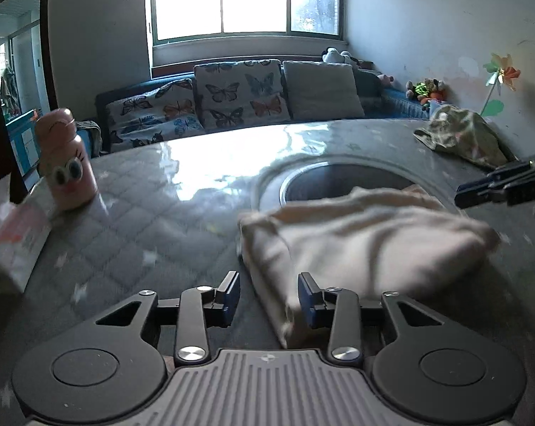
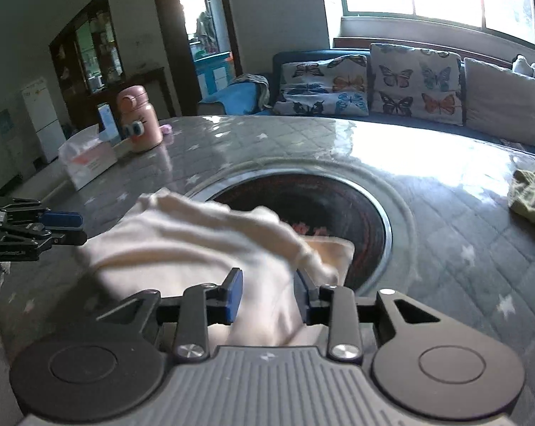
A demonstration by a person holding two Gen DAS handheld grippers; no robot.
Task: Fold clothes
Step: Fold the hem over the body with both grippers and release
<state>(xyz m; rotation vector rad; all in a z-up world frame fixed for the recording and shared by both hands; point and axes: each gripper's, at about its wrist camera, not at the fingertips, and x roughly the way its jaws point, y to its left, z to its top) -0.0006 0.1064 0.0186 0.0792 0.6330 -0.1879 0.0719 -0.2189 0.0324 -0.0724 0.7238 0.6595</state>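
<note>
A folded cream garment point(image 1: 356, 238) lies on the grey quilted table point(image 1: 143, 213), partly over the round recess point(image 1: 338, 181). My left gripper point(image 1: 269, 294) is open, its jaws on either side of the garment's near left edge. My right gripper point(image 2: 269, 294) is open with the cream garment point(image 2: 196, 238) between its jaws. The right gripper shows in the left wrist view point(image 1: 494, 186) at the garment's right side. The left gripper shows in the right wrist view point(image 2: 54, 227) at the garment's left side. A second, green patterned garment point(image 1: 462, 136) lies crumpled at the table's far right.
A pink bottle with cartoon eyes point(image 1: 66, 159) and a tissue pack point(image 2: 88, 158) stand at the table's left edge. A sofa with butterfly cushions point(image 1: 239, 94) runs behind the table under a window. The green garment also shows in the right wrist view point(image 2: 531, 195).
</note>
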